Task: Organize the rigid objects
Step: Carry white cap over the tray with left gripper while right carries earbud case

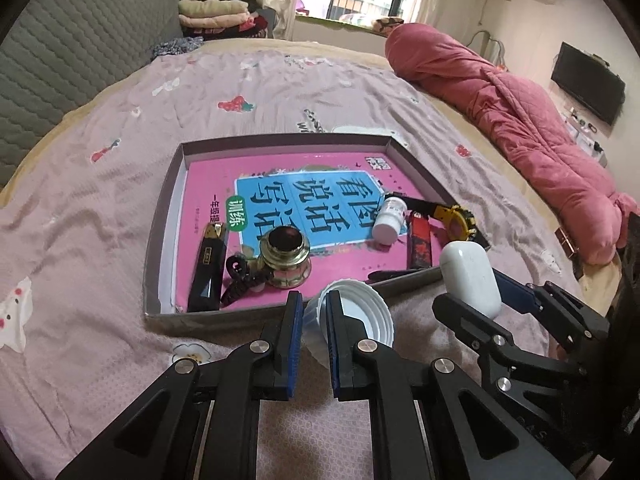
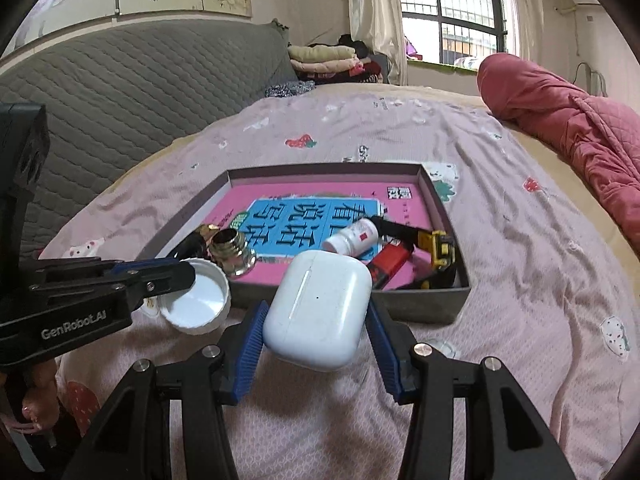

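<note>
A shallow grey box [image 1: 164, 216] [image 2: 444, 208] lies on the bed with a pink book inside. On the book lie a brass fitting [image 1: 285, 258] [image 2: 232, 254], a black hair clip [image 1: 240, 280], a black lighter [image 1: 208, 268], a small white bottle [image 1: 387, 218] [image 2: 354, 237], a red lighter [image 1: 419, 244] [image 2: 390, 262] and a yellow-and-black watch [image 1: 460, 220] [image 2: 438, 248]. My left gripper [image 1: 311, 312] [image 2: 188, 274] is shut on the rim of a white plastic lid [image 1: 360, 316] [image 2: 196, 300], held above the bedsheet just before the box. My right gripper [image 2: 316, 328] [image 1: 486, 292] is shut on a white earbud case [image 2: 318, 308] [image 1: 472, 276] lifted beside the box's near wall.
A pink patterned bedsheet [image 1: 100, 208] covers the bed. A rolled pink quilt [image 1: 520, 120] [image 2: 560, 120] lies along the right side. A grey padded headboard [image 2: 140, 88] stands at the left, folded clothes [image 1: 220, 16] at the far end, and a wall television [image 1: 588, 80] at the right.
</note>
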